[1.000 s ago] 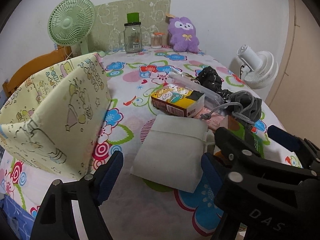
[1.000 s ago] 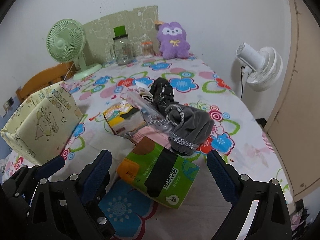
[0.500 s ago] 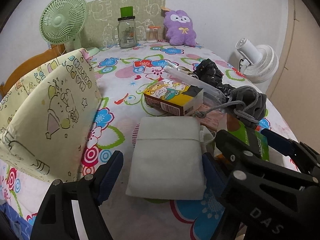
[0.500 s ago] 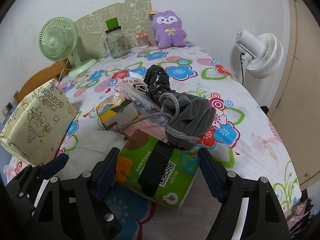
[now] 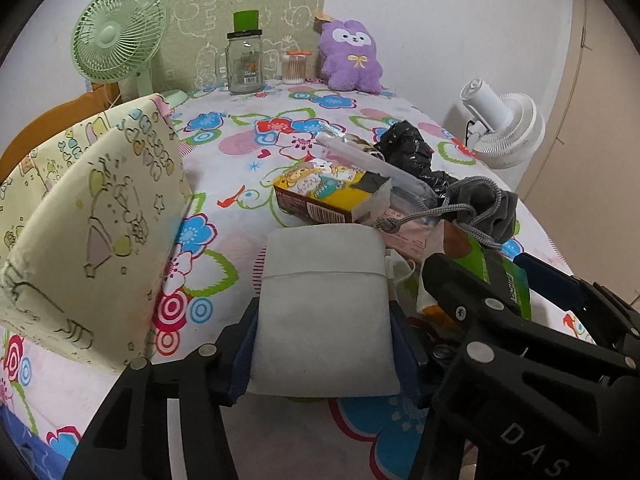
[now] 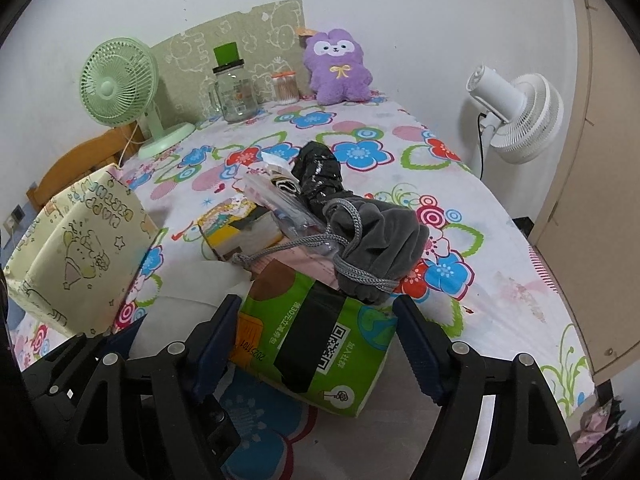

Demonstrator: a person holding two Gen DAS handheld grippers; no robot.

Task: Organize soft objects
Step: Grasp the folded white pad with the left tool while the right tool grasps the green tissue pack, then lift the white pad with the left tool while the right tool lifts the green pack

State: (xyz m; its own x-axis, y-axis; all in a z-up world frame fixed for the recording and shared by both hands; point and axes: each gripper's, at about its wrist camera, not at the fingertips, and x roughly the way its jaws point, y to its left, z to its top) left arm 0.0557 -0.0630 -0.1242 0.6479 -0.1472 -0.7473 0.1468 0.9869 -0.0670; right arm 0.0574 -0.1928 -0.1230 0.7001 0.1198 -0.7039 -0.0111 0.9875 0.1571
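Left wrist view: flowered tablecloth (image 5: 240,128), white wall (image 5: 440,8); left gripper (image 5: 322,354) closing against a white pouch (image 5: 324,304). "HAPPY" marks the yellow bag (image 5: 88,208).

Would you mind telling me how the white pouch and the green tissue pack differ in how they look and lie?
The white pouch is plain and unprinted; the green tissue pack carries print, a black band and a QR code. The white pouch lies clear on top, while the green tissue pack has a grey drawstring bag resting on its far end. Both lie flat on the flowered tablecloth, each between a claw's fingers.
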